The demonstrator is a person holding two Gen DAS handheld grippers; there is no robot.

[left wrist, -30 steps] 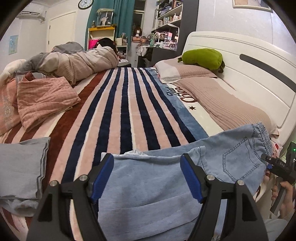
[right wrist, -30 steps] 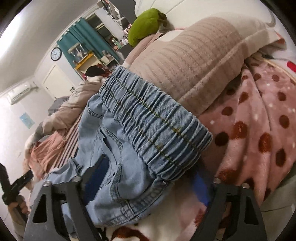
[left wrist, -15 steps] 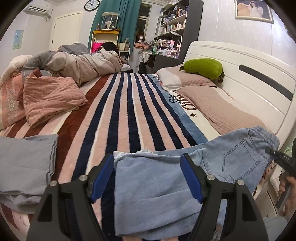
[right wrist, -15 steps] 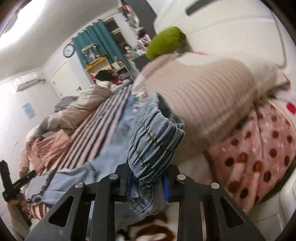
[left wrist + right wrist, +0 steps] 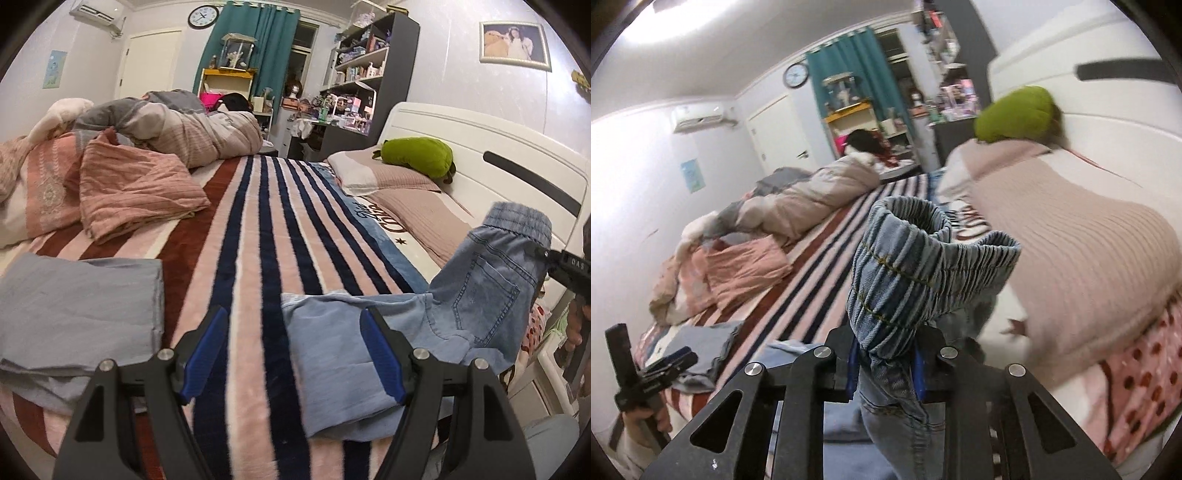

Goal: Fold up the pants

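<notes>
Light blue denim pants lie across the near edge of the striped bed. Their legs rest flat, folded over. The elastic waistband is lifted off the bed. My right gripper is shut on the waistband and holds it up; it also shows at the right edge of the left wrist view. My left gripper is open and empty, low over the bed, with its right finger over the pants' leg end and its left finger over bare blanket.
The striped blanket covers the bed. Folded grey-blue cloth lies at the near left, a folded pink blanket behind it. Pillows, a green plush and the white headboard are on the right. A rolled duvet lies at the far end.
My right gripper has closed on the waistband and lifted it off the bed. My left gripper has pulled back and to the left, staying open.
</notes>
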